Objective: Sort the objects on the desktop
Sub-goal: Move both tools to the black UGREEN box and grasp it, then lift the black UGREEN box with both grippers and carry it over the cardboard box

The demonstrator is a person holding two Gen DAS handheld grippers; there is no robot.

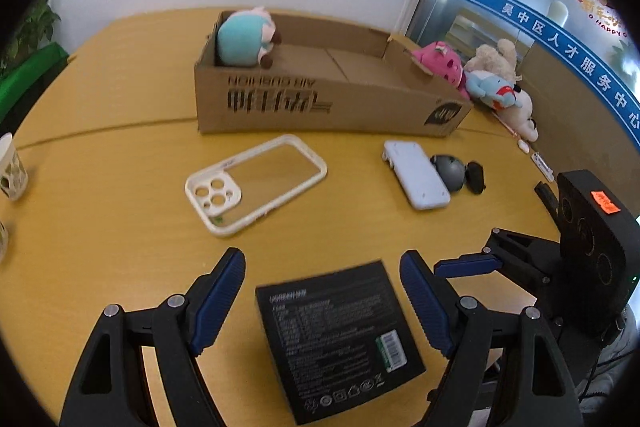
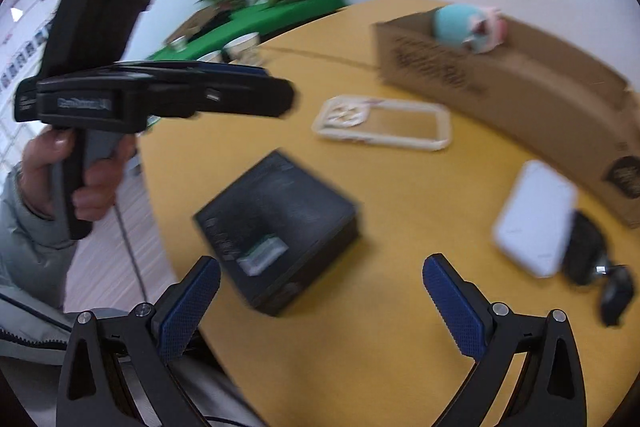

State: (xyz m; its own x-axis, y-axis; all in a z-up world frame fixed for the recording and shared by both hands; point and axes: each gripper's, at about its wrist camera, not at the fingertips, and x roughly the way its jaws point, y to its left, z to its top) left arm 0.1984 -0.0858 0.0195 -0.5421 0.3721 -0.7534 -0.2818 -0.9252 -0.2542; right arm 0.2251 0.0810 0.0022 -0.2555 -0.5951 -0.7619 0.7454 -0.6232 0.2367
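Left wrist view, left to right. A paper cup (image 1: 11, 167) sat far left of the left gripper (image 1: 322, 301), at the table (image 1: 120, 267) edge. Left gripper's jaws were apart, holding nothing; blue pads (image 1: 218, 303) flanked a black product box (image 1: 338, 341) lying flat between them, not touching either pad. Ahead and slightly left of the gripper lay a clear phone case with a cream rim (image 1: 256, 183), camera cutouts toward the left. Beyond it stood an open cardboard box (image 1: 320, 95); a teal plush toy (image 1: 246, 39) sat in its left end. Ahead to the right lay a white power bank (image 1: 416, 173), touching a grey round item and folded sunglasses (image 1: 460, 173), which I could not tell apart clearly. Past the carton's right end was a pile of plush toys (image 1: 480, 75), pink, beige and blue. Far right, the right gripper (image 1: 472, 263) was seen from the side, beside the left gripper's right finger.

Right wrist view, blurred. At left a hand (image 2: 76, 179) gripped the left gripper's handle, the tool hanging above the table edge. Right gripper (image 2: 320, 301) was spread wide, empty. The black product box (image 2: 280, 231) was ahead-left of its left pad, close but apart. Phone case (image 2: 384, 123) lay further ahead, the carton (image 2: 520, 99) behind it. Power bank (image 2: 534, 219) and sunglasses (image 2: 600, 267) were ahead-right.
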